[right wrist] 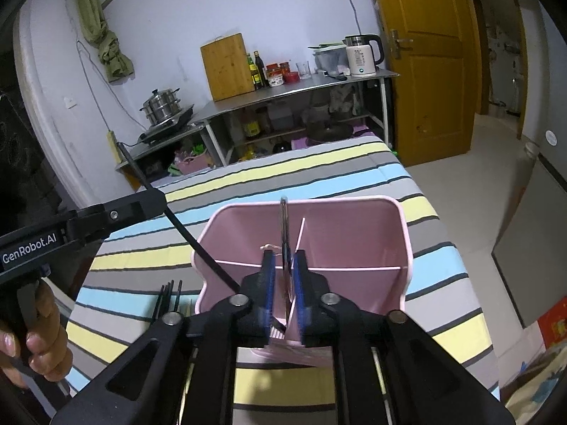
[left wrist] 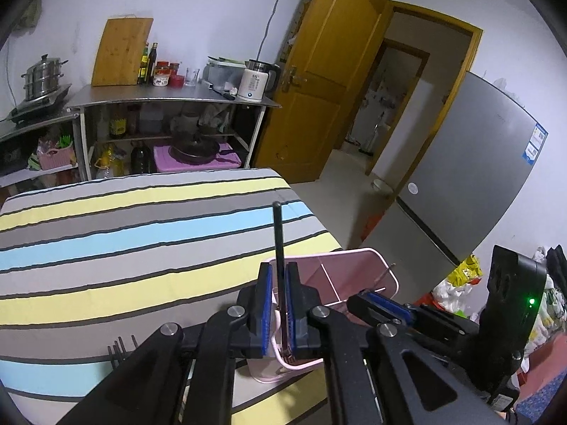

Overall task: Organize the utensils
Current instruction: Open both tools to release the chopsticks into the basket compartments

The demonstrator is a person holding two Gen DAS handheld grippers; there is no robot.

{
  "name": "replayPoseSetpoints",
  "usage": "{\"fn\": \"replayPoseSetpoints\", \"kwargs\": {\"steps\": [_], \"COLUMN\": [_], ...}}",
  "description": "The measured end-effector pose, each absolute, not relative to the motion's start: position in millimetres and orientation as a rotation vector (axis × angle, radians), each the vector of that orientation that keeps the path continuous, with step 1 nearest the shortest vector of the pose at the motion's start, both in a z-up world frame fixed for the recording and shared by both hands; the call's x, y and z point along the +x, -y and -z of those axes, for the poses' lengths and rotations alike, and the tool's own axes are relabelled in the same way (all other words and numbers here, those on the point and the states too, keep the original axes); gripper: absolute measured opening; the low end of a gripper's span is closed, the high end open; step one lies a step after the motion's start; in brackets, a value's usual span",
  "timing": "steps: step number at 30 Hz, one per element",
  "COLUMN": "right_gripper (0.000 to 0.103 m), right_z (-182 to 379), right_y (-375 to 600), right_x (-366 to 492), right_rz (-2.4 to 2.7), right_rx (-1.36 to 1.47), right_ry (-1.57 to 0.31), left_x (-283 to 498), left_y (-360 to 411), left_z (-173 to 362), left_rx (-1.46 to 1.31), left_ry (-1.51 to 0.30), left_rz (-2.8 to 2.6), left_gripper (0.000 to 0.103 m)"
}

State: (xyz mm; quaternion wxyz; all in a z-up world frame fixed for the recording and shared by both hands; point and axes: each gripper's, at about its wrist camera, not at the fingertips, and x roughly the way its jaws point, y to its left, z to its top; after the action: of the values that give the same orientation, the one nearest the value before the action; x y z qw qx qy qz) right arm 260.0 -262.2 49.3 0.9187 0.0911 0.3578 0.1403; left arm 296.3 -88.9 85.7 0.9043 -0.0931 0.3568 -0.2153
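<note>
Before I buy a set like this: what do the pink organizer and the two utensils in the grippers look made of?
Pink organizer: likely plastic, smooth matte walls with thin moulded dividers. Black utensil in the left gripper: matte, plastic or coated, cannot tell. Utensil in the right gripper: probably steel, grey and shiny.

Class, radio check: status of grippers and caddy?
Left gripper shut on black handle, tip in caddy. Right gripper open around metal utensil. Nothing blocking.

The black utensil's (left wrist: 279,248) lower end is hidden inside the pink holder (right wrist: 354,226). At seven o'clock, black prongs (right wrist: 169,297) vanish behind the right tongs (right wrist: 283,269); a hand (right wrist: 39,333) is cut off.
</note>
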Motion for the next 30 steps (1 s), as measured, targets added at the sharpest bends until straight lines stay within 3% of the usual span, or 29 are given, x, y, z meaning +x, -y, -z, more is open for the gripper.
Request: {"fn": "replayPoseSetpoints", "kwargs": {"steps": [12,30], "right_gripper": [0.02,0.02], "right_z": [-63,-67], "right_y": [274,243], "right_x": [229,144], "right_rz": [-0.262,-0.36], "right_rx": [0.228,0.157], "right_ry": [-0.672,-0.64], "left_x": [250,131], "left_y": [51,-22], "left_z": [-99,-69], "left_rx": [-0.185,-0.216], "left_ry": [-0.626,-0.634], "left_rz": [0.364,0.225], "left_gripper": [0.011,0.01]}}
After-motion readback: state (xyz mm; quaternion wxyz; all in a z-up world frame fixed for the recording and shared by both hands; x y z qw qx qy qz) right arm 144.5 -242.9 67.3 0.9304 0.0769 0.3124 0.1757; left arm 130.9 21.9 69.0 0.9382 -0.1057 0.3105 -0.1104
